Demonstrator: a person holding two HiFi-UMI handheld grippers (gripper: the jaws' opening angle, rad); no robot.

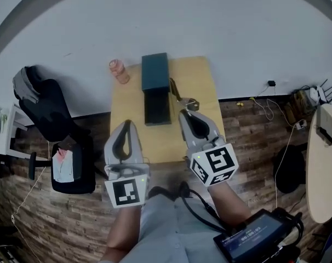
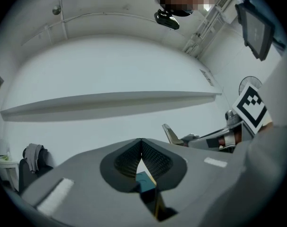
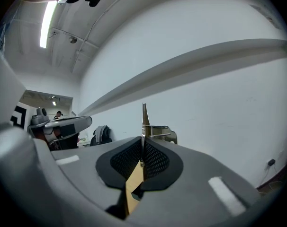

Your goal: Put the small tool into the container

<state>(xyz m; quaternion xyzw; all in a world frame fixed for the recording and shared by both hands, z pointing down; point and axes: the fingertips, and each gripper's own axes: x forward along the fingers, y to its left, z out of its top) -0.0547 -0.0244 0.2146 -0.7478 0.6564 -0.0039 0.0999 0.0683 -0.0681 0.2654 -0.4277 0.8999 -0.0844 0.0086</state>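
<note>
Right gripper [image 1: 187, 110] clenched on thin metal small tool [image 1: 184, 101]; left gripper [image 1: 126, 126] closed, empty. Risk: edge grip slips before dark teal box container [image 1: 155, 73], 11 o'clock.

grippers 2: left gripper [image 1: 126, 123], right gripper [image 1: 183, 113] | tool [image 1: 189, 103] 1 | container [image 1: 155, 73] 1 | table [image 1: 196, 81] 1 | jar [image 1: 119, 71] 1 | chair [image 1: 48, 111] 1

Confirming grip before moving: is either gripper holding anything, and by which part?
The right gripper pinches the small metal tool by its thin flat strip; the bracket end sticks out beyond. The left gripper is shut, empty.
</note>
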